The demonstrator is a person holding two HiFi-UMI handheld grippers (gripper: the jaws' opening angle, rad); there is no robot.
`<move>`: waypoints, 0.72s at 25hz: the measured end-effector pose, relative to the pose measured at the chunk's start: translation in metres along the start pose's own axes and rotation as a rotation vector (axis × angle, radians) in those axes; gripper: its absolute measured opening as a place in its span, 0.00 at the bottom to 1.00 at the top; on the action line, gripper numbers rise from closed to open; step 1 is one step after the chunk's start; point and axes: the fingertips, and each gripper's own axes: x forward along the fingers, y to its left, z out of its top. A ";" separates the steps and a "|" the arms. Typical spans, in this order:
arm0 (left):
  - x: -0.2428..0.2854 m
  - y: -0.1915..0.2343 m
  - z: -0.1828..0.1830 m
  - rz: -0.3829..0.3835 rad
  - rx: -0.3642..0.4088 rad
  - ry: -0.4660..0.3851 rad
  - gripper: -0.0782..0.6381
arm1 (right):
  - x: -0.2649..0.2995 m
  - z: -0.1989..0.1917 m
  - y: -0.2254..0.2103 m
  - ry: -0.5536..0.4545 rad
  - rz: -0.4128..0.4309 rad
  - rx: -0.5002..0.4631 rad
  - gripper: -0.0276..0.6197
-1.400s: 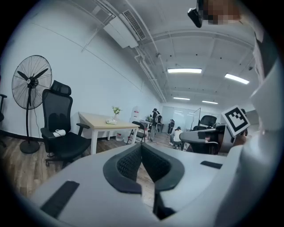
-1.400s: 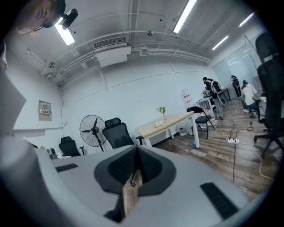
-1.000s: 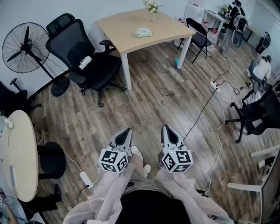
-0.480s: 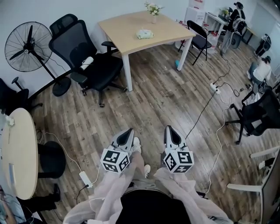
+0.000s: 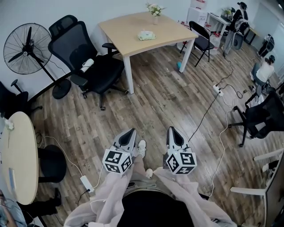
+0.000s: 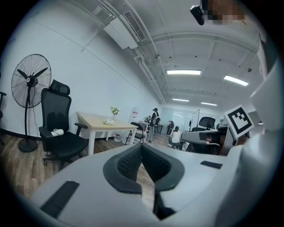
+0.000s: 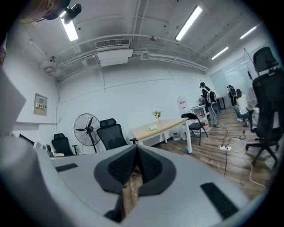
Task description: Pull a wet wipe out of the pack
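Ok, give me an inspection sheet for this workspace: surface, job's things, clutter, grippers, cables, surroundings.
Surface: wooden table, across the floor from the person.
Job's things: wipe pack lying on the table, no gripper near it.
Clutter: flower vase at the table's far edge.
Grippers: left gripper and right gripper both shut, empty, held over the floor.
Cables: power strip and cable on the floor to the right.
Surroundings: office chair, fan, folding chair.

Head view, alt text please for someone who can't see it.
A person on a wood floor holds the left gripper and right gripper out front, both shut and empty. Far ahead, the wet wipe pack lies on a wooden table, beside a black office chair.
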 end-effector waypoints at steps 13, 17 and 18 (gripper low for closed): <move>0.058 0.044 0.014 0.026 -0.019 0.013 0.12 | 0.080 0.003 -0.015 0.042 0.007 0.008 0.06; 0.087 0.060 0.024 0.035 -0.028 0.016 0.12 | 0.117 0.012 -0.026 0.053 0.013 0.013 0.06; 0.095 0.064 0.027 0.037 -0.029 0.016 0.12 | 0.127 0.015 -0.029 0.054 0.015 0.012 0.06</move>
